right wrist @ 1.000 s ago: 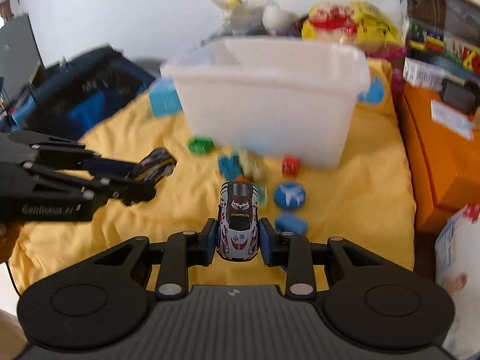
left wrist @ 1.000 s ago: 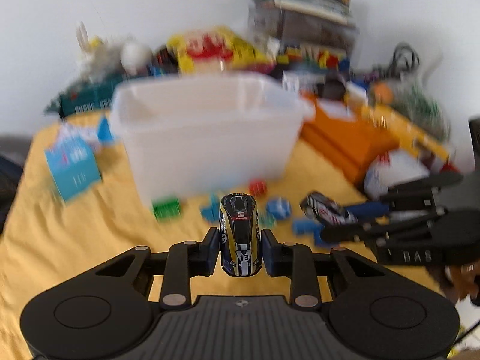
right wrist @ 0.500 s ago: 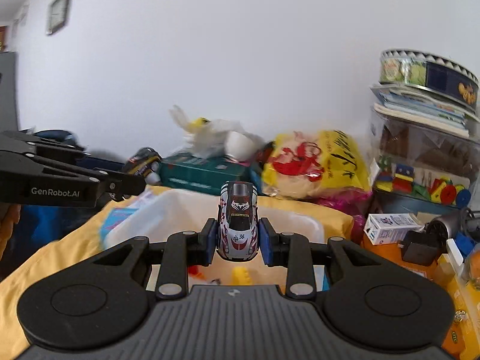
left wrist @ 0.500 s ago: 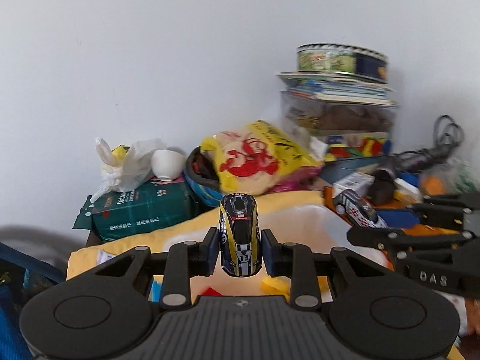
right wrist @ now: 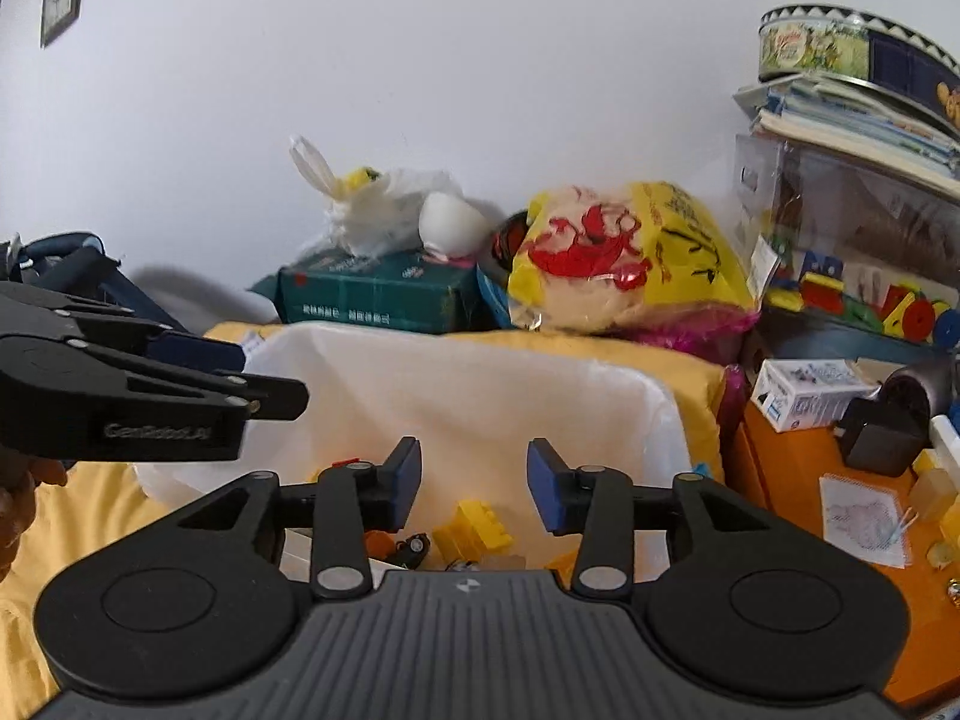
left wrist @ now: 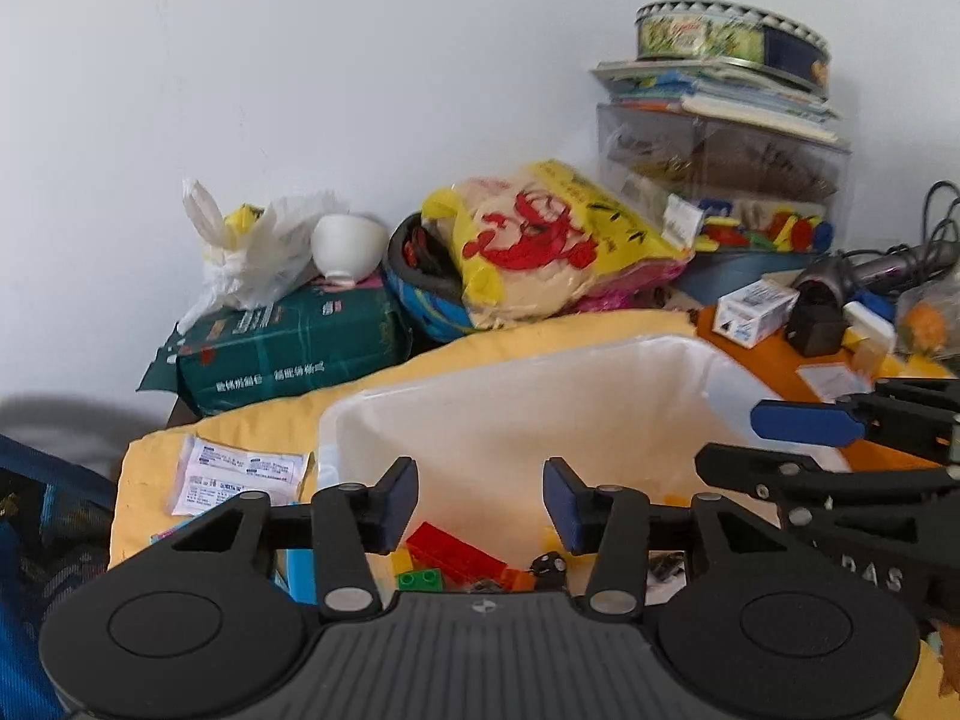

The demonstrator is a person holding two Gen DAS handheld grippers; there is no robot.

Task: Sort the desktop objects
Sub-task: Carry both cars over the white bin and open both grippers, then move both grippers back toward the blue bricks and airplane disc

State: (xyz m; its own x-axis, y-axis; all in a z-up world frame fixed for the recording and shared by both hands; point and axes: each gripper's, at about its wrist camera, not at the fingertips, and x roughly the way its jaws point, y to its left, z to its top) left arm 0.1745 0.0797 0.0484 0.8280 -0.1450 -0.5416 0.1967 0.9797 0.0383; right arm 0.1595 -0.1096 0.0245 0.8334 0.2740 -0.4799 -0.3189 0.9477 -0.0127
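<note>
To the left of the translucent white plastic bin [left wrist: 600, 372], two white paper sachets [left wrist: 240, 474] lie flat on the yellow cloth [left wrist: 150, 468]. Behind the bin on that side sits a dark green soft pack [left wrist: 282, 348], with a knotted white plastic bag [left wrist: 252, 252] and a small white ceramic bowl [left wrist: 349, 243] on top of it.

The left gripper [left wrist: 479, 501] hangs over the near edge of the bin. Its jaws are opening and nothing is between the blue pads. Below them, on the bin's floor, lie a red building brick [left wrist: 450, 549], a green building brick [left wrist: 420, 579] and a small dark toy car [left wrist: 549, 564], only partly visible.

The right gripper [right wrist: 473, 486] is over the bin too, just right of the left one. Its jaws are also opening and they hold nothing. Under it in the bin are a yellow building brick [right wrist: 474, 525] and a small wheeled toy [right wrist: 414, 546], too hidden to make out clearly.

Behind the bin toward the right rests a yellow plastic bag with a red print [left wrist: 540, 252]. Right of the bin is an orange surface [right wrist: 798, 468] carrying a small white carton [right wrist: 804, 396], and further back a stack of boxes is topped by a round decorated tin [left wrist: 729, 39].
</note>
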